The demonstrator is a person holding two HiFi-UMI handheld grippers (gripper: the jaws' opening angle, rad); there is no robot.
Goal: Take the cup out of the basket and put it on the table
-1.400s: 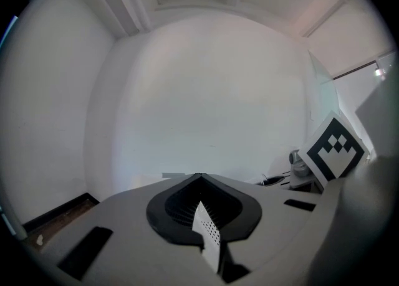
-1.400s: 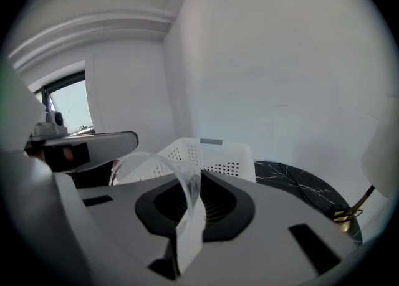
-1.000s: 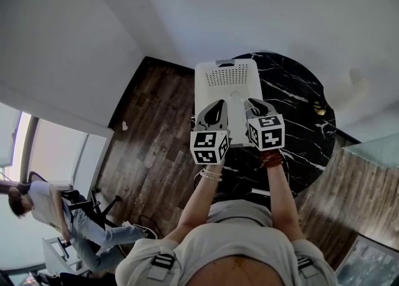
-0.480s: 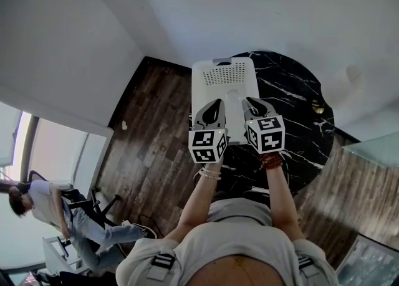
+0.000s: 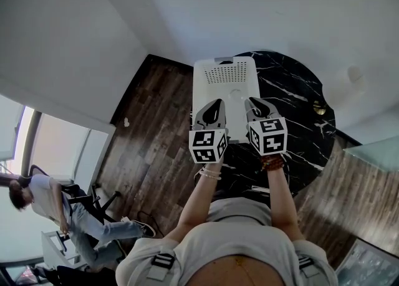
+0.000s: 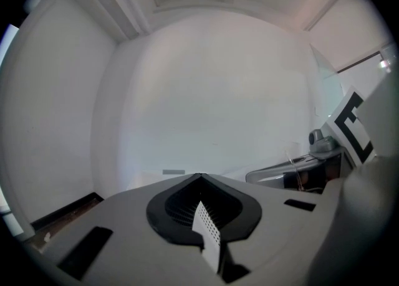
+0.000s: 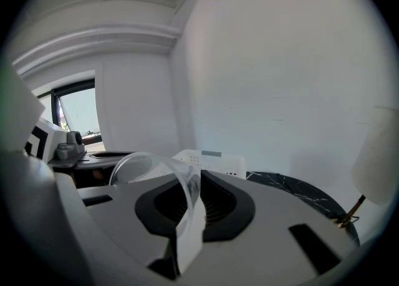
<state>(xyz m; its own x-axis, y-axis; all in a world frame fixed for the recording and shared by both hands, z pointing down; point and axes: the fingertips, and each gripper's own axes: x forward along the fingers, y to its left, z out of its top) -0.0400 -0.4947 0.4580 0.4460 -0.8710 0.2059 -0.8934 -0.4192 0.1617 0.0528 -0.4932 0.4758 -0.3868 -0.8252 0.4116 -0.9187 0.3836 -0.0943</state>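
A white perforated basket (image 5: 224, 73) stands on the round black marble table (image 5: 293, 91). Both grippers hover over its near half. My right gripper (image 5: 248, 100) is shut on the wall of a clear plastic cup (image 7: 153, 169), whose rim sticks out to the left of the jaws in the right gripper view. In the head view the cup is only a faint circle between the two grippers. My left gripper (image 5: 216, 101) is shut with nothing in it, and its tips (image 6: 201, 176) point at the white wall. The basket (image 7: 218, 161) shows just beyond the right jaws.
A small brass object (image 5: 320, 109) sits at the table's right side, under a white shade (image 7: 377, 166). Dark wood floor (image 5: 156, 129) lies left of the table. A person (image 5: 37, 197) stands among chairs far at the lower left.
Both grippers stay over the basket, almost where they were. The right one still holds the cup. The person in the background has shifted a little.
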